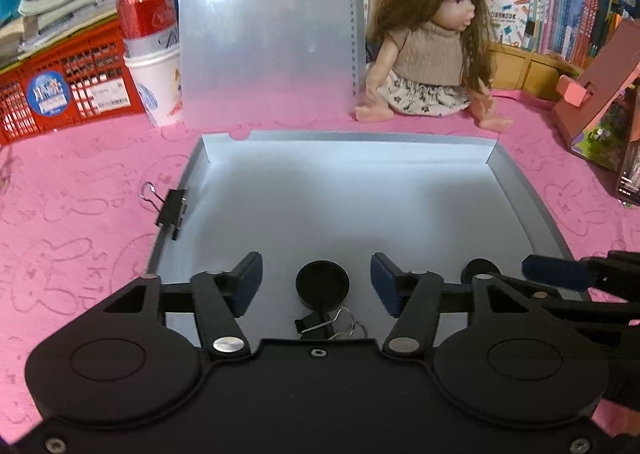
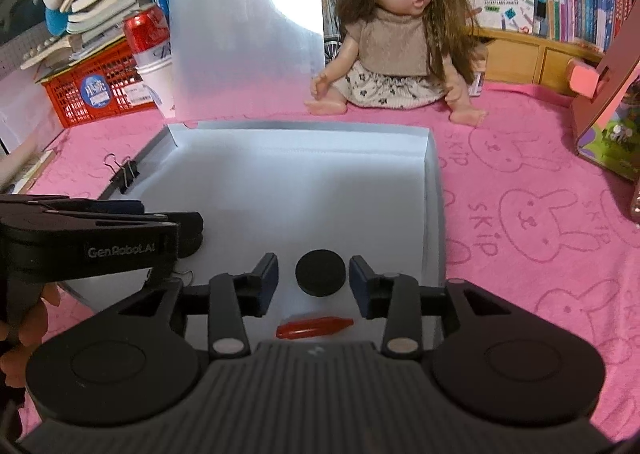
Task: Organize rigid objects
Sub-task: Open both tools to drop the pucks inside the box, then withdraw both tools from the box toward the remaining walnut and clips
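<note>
A shallow white box lies open on the pink cloth, its clear lid standing up behind. My left gripper is open, with a black round disc between its fingers on the box floor. A small black binder clip lies just below the disc. My right gripper is open around a second black disc. A red pointed cap lies near it. Another binder clip is clipped on the box's left wall; it also shows in the right wrist view.
A doll sits behind the box. A red can on a paper cup and a red crate with books stand at back left. A pink carton stands at right. Books line the back.
</note>
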{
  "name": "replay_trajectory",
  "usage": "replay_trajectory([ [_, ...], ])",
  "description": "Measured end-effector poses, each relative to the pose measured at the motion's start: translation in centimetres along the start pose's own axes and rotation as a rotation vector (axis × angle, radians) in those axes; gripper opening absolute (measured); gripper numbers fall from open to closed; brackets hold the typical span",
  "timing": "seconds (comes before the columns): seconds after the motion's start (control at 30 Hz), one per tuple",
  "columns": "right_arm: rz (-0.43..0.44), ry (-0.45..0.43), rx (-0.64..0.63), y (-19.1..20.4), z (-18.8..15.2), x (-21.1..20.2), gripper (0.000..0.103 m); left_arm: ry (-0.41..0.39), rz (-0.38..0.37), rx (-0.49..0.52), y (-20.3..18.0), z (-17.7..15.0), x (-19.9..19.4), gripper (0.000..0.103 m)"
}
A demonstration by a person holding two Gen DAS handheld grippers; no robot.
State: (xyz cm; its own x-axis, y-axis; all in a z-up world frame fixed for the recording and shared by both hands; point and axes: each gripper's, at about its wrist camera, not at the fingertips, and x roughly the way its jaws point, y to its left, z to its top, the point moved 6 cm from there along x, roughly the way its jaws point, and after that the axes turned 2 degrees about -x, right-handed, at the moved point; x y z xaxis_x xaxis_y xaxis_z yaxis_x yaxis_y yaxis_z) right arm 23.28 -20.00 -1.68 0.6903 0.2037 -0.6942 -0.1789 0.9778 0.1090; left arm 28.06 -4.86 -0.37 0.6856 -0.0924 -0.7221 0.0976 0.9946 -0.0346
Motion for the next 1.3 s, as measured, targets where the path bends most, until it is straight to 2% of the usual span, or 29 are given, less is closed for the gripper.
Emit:
replay_trajectory([
  [0.17, 0.011, -0.056, -0.009, 0.1, -0.2, -2.4, 0.067, -0.060, 0.000, 0.016, 0.2, -0.6, -3.0, 0.070],
  [0.43, 0.034, -0.160, -0.081, 0.9, -2.1, -7.3, 0.073, -0.150, -0.038, 0.040, 0.7, -2.6, -8.3, 0.072],
  [0.73, 0.035, -0.236, -0.107, 0.7, -5.8, -10.8, 0.076, -0.196, -0.069, 0.035, 1.9, -7.1, -12.9, 0.074],
  [1.0, -0.015, -0.244, -0.079, -0.8, -9.5, -11.5, 0.076, -0.216, -0.043, -0.004, 4.0, -11.3, -14.6, 0.074],
  [1.3, -0.052, -0.270, -0.060, -1.4, -12.2, -12.1, 0.076, -0.230, 0.009, -0.036, 6.2, -14.8, -15.1, 0.074],
])
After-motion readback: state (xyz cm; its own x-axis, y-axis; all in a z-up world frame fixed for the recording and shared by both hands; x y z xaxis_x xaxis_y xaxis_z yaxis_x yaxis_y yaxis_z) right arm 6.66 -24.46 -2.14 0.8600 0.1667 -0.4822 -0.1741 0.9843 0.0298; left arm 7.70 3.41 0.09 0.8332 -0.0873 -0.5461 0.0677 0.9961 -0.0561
